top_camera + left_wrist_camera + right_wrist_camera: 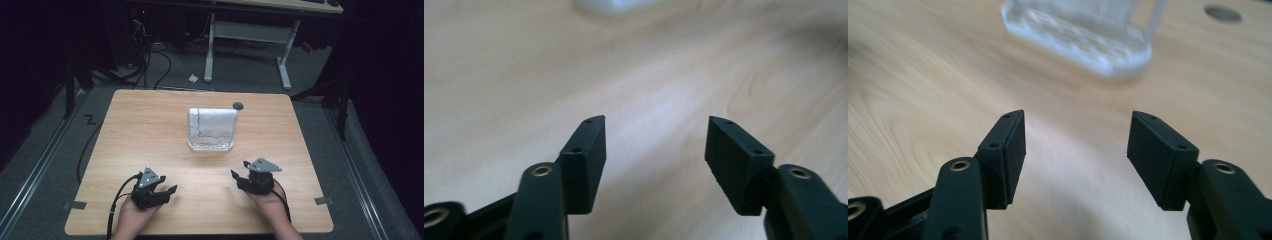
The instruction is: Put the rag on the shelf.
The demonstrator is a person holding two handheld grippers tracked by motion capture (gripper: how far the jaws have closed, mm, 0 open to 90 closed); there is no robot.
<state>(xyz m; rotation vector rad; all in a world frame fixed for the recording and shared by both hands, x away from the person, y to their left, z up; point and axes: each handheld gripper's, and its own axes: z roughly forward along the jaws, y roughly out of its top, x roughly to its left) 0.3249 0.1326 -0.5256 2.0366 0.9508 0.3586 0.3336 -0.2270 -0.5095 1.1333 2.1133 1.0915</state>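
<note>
A clear plastic holder (211, 145) stands at the middle of the wooden table (150, 130). An upright white cloth-like sheet (212, 122) with a thin dark red line on it sits in the holder. My left gripper (167, 184) rests near the front edge at the left, open and holding nothing (655, 130). My right gripper (240, 169) rests at the front right, also open and holding nothing (1078, 125). The holder's ribbed base (1083, 40) lies a short way ahead of the right jaws. The holder is a blurred white shape (614, 5) at the top edge of the left gripper view.
A small round dark hole (238, 105) (1223, 13) sits in the tabletop just behind the holder. A cable (117, 197) trails from the left gripper off the front edge. Desk legs (285, 65) and floor cables (160, 60) lie beyond the table.
</note>
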